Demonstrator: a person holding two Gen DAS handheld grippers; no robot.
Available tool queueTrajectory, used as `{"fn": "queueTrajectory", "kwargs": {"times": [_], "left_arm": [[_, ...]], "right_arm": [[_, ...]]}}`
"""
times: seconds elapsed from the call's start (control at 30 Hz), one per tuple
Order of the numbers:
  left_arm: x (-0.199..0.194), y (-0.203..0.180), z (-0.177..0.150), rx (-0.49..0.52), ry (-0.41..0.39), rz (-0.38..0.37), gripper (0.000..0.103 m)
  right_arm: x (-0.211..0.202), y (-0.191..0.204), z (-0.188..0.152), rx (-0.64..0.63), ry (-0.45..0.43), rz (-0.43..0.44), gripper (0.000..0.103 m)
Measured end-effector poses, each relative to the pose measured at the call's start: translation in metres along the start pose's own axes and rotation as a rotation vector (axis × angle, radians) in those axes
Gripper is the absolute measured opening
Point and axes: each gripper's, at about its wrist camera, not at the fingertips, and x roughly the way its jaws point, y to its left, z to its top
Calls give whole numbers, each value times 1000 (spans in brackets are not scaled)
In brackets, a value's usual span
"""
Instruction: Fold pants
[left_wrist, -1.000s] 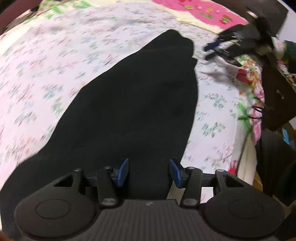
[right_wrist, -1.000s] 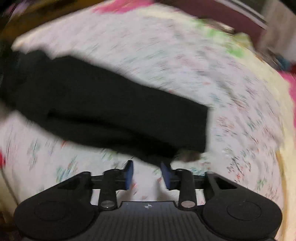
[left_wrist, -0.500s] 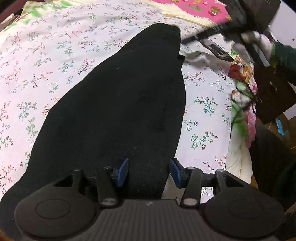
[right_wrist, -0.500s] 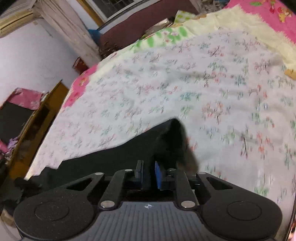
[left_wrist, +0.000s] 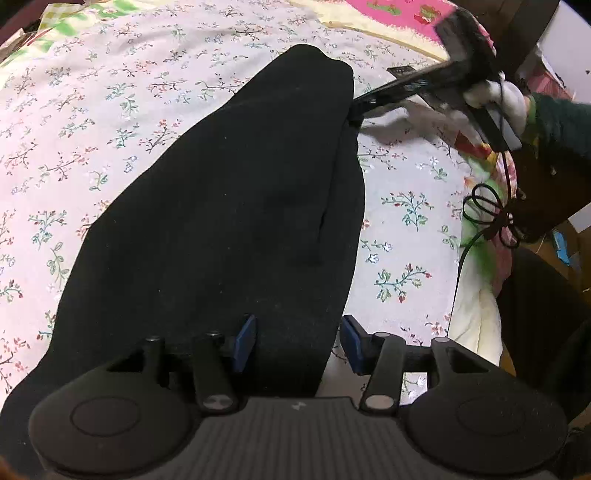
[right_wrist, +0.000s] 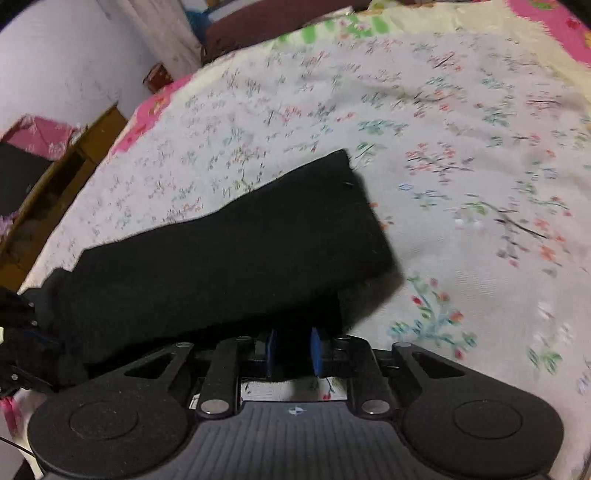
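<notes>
Black pants (left_wrist: 229, 206) lie lengthwise on a floral bedsheet (left_wrist: 92, 122), legs stacked one on the other. My left gripper (left_wrist: 297, 345) is open, its blue pads straddling the near edge of the pants without pinching. In the right wrist view the leg end of the pants (right_wrist: 258, 243) lies flat, and my right gripper (right_wrist: 293, 349) is narrowly closed on the dark hem edge. The right gripper also shows in the left wrist view (left_wrist: 373, 101) at the far leg end, held by a white-gloved hand (left_wrist: 495, 94).
The bed's right edge (left_wrist: 476, 295) drops off beside dark furniture (left_wrist: 546, 192), with a black cable loop (left_wrist: 491, 218) hanging there. A pink blanket (left_wrist: 399, 14) lies at the far end. A wooden frame (right_wrist: 55, 177) and a wall stand beyond the bed's left side.
The right gripper swung to the pants' leg end, closed on the hem and has lowered it flat onto the bed. The left gripper has stayed open over the near edge.
</notes>
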Motion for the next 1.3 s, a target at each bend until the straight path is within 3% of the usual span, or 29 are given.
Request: {"fn": "queueTrajectory", "kwargs": {"times": [0.03, 0.07, 0.1, 0.2, 0.27, 0.33, 0.43, 0.57, 0.63, 0.73, 0.77, 0.83, 0.87, 0.9, 0.97, 1.0, 1.03, 1.07, 1.1, 1.17, 1.2, 1.23, 1.27, 1.3], "left_arm": [[1, 1, 1, -2, 0, 0, 57], [3, 1, 2, -2, 1, 2, 57], [5, 1, 3, -2, 1, 4, 57], [8, -1, 6, -8, -2, -2, 57], [8, -5, 7, 3, 7, -2, 57], [6, -9, 7, 27, 21, 12, 58], [2, -7, 9, 20, 20, 17, 58], [3, -3, 19, -1, -17, 13, 58], [7, -5, 23, 0, -26, 15, 58], [10, -13, 26, 18, -28, -2, 58], [11, -16, 25, 22, -28, -10, 58], [11, -20, 21, 26, -25, -28, 58], [11, -22, 19, 27, -23, -30, 58], [12, -22, 16, 23, -24, -33, 58], [15, -18, 13, -5, -21, -42, 58], [17, -17, 12, -17, -22, -41, 58], [16, -16, 11, -26, -28, -34, 58], [14, -16, 10, -30, -34, -33, 58], [11, -16, 9, -32, -41, -37, 58], [5, -17, 6, -30, -45, -32, 58], [1, -17, 3, -28, -43, -18, 58], [-2, -16, 1, -27, -44, -4, 58], [-7, -14, -2, -32, -47, 11, 58], [-12, -11, -6, -44, -52, 24, 58]], "right_arm": [[-4, 0, -3, -13, -15, -15, 53], [-4, 0, -6, -36, -17, -31, 57], [1, -1, -5, -51, -13, -38, 53], [19, -2, 0, -31, 13, -18, 55], [28, 6, 6, -60, 10, -43, 31], [23, 10, 11, -70, 8, -61, 0], [-10, 10, 17, -50, -27, -38, 0], [-65, 12, 35, -53, -151, -5, 0], [-68, 10, 36, -58, -156, -5, 0], [-50, 2, 23, -64, -97, -82, 0], [-39, -9, 16, -50, -62, -158, 0], [-25, -27, 3, -51, 8, -403, 0], [-28, -32, -2, -17, 18, -429, 0], [-40, -28, -4, -1, -16, -349, 0], [-51, -10, 3, -43, -72, -282, 7], [-51, -2, 10, -64, -107, -230, 20], [-47, -1, 17, -56, -124, -180, 50], [-41, -3, 22, -37, -132, -139, 60], [-33, -4, 28, -22, -127, -109, 61], [-11, -6, 34, -13, -87, -96, 53], [1, -7, 35, 5, -61, -112, 42], [6, -8, 35, 12, -39, -123, 6], [5, -7, 34, 35, -30, -131, 0], [-1, -6, 31, 50, -36, -119, 0]]}}
